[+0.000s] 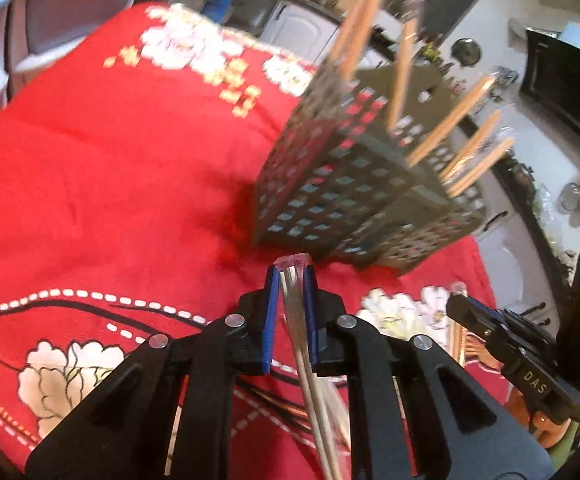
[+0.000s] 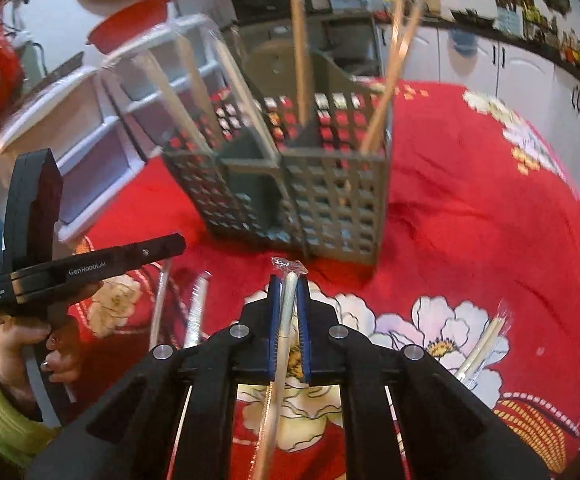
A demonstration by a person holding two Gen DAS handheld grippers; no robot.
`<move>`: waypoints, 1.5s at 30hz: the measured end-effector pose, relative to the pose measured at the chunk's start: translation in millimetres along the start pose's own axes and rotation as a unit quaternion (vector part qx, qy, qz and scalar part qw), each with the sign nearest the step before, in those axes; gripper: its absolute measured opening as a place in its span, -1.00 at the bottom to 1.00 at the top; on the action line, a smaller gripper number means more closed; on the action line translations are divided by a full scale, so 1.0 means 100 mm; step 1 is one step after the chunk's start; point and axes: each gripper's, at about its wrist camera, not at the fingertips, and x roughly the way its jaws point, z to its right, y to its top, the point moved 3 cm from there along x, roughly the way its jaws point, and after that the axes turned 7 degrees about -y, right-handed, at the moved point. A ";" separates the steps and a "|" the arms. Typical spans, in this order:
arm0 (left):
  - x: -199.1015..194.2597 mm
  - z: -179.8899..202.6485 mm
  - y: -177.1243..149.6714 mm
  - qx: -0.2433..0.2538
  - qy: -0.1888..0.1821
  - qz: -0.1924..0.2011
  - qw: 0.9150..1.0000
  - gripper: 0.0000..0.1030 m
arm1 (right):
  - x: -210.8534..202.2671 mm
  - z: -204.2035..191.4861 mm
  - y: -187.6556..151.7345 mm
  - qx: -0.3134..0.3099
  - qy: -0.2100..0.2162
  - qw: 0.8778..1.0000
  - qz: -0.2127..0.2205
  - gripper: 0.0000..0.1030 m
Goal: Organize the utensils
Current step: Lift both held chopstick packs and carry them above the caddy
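A grey perforated utensil caddy [image 1: 353,184] stands on the red flowered cloth [image 1: 110,184], with several wooden chopsticks [image 1: 449,124] sticking out of its compartments. My left gripper [image 1: 293,270] is shut on a plastic-wrapped pair of chopsticks [image 1: 295,312], just in front of the caddy's base. My right gripper [image 2: 288,280] is shut on another wrapped pair of chopsticks [image 2: 284,320], close before the caddy [image 2: 290,184]. The right gripper also shows at the lower right of the left wrist view [image 1: 461,300]. The left gripper body shows at the left of the right wrist view [image 2: 90,268].
More wrapped chopsticks lie on the cloth [image 2: 489,240]: one pair at right [image 2: 485,344], two at left [image 2: 196,312]. White plastic drawers [image 2: 90,128] stand beyond the table's left edge. Kitchen cabinets [image 2: 509,64] and a counter lie behind.
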 end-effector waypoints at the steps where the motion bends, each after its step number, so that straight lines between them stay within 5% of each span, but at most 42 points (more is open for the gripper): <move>1: -0.06 0.05 0.02 0.006 -0.006 0.006 1.000 -0.90 | -0.07 -0.03 0.03 -0.004 0.002 1.000 0.009 -0.85; 21: -0.90 0.88 0.26 0.106 -0.048 0.112 0.987 -0.98 | -1.03 -0.23 0.39 -0.029 0.030 0.988 0.151 -0.88; 45: -1.02 1.44 0.93 0.151 -0.054 0.190 0.969 -0.98 | -1.40 -0.09 1.17 -0.014 0.023 0.958 0.284 -0.88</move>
